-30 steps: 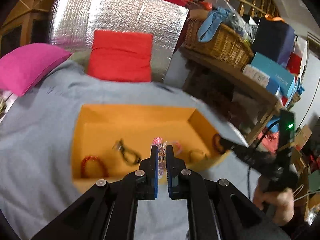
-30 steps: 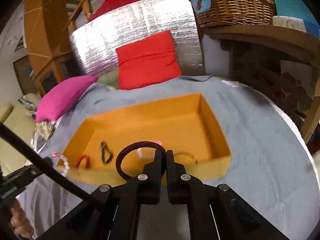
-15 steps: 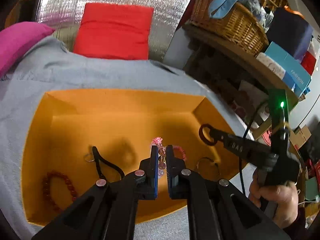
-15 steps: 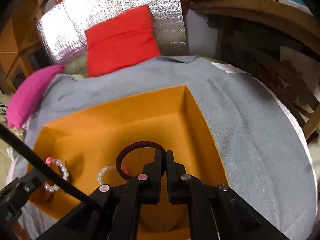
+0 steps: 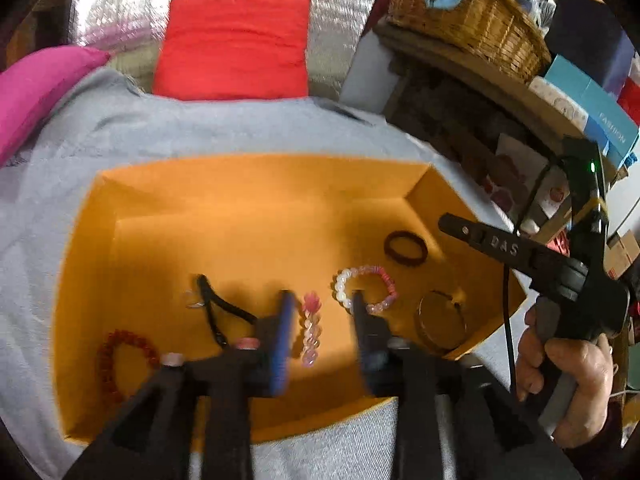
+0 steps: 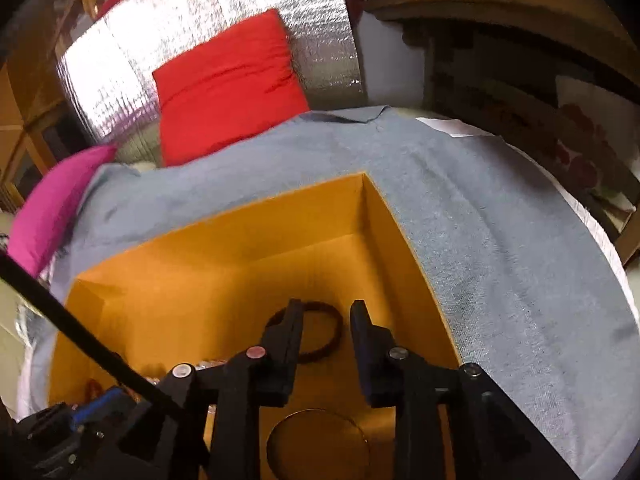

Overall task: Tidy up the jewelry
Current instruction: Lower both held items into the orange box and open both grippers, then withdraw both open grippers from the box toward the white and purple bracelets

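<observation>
- The left gripper [image 5: 320, 300] is opening over the orange box [image 5: 260, 180]; the pink bead bracelet [image 5: 311, 330] lies on the box floor between its parted fingers, untouched.
- The right gripper [image 6: 327, 312] is opening too; the dark brown ring bracelet [image 6: 324, 350] lies flat beneath it, free of both fingers, near the box's right wall.

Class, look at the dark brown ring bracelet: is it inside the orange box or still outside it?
Inside. The dark brown ring bracelet lies flat on the floor of the orange box, near its right wall, free of the opening right gripper.
</observation>
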The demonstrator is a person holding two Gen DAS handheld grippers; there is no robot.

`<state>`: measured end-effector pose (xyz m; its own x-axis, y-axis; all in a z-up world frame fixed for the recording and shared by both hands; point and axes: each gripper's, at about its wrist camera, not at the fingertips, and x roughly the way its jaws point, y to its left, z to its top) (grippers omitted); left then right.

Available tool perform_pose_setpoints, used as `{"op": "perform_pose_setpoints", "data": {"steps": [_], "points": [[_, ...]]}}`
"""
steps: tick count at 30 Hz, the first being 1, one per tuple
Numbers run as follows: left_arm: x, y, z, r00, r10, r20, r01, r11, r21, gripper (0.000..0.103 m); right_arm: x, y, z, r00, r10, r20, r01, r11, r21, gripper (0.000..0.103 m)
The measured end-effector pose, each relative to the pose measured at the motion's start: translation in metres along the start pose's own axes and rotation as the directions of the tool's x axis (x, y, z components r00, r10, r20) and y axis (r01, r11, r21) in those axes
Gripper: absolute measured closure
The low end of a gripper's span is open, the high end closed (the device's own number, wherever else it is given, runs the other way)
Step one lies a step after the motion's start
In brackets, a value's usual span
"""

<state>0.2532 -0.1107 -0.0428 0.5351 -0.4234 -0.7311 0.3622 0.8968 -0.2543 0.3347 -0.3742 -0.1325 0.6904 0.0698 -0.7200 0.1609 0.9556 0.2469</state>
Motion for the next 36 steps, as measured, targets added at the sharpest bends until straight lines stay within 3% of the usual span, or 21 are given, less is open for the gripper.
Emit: {"op": "perform_pose_setpoints", "data": {"steps": [2,4,7,12,17,22,26,28,33,36], "points": [[-0.015,0.002,0.001,0.999,0.018,0.035,-0.018,1.000,-0.003,0.047,-0.011,-0.001,0.001,0.999,0.005,0.031,-0.005,1.000,0.005,0.075],[-0.036,0.002,0.001,0.996,0.053,0.068,-0.053,0.999,-0.004,0.041,-0.028,0.000,-0.002,0.998,0.020,0.065,-0.020,1.000,0.002,0.073],[-0.065,0.004,-0.005,0.987,0.109,0.118,-0.109,0.994,-0.001,0.034,-0.053,0.002,-0.013,0.994,0.043,0.097,-0.043,0.999,-0.002,0.058],[-0.107,0.009,-0.034,0.953,0.258,0.160,-0.265,0.964,0.019,0.025,-0.094,0.004,-0.035,0.989,0.050,0.136,-0.043,0.998,-0.053,0.054],[-0.126,0.022,-0.077,0.920,0.371,0.123,-0.378,0.925,0.039,0.024,-0.135,-0.005,-0.069,0.984,0.060,0.166,-0.052,0.997,-0.056,0.044],[-0.148,0.034,-0.140,0.893,0.446,0.065,-0.448,0.893,0.033,0.024,-0.156,-0.010,-0.116,0.992,0.062,0.110,-0.055,0.996,-0.067,0.043],[-0.179,0.041,-0.176,0.883,0.464,0.077,-0.464,0.886,-0.017,0.024,-0.174,-0.011,-0.158,0.993,0.094,0.072,-0.089,0.994,-0.069,0.043],[-0.193,0.044,-0.191,0.865,0.491,0.101,-0.490,0.871,-0.040,0.024,-0.182,-0.008,-0.178,0.994,0.097,0.057,-0.091,0.991,-0.093,0.042],[-0.209,0.048,-0.199,0.841,0.519,0.152,-0.516,0.854,-0.062,0.024,-0.194,0.002,-0.213,0.991,0.128,0.026,-0.123,0.982,-0.147,0.039],[-0.208,0.052,-0.199,0.839,0.520,0.159,-0.518,0.853,-0.057,0.024,-0.197,0.013,-0.220,0.990,0.137,0.038,-0.127,0.972,-0.195,0.038]]}}
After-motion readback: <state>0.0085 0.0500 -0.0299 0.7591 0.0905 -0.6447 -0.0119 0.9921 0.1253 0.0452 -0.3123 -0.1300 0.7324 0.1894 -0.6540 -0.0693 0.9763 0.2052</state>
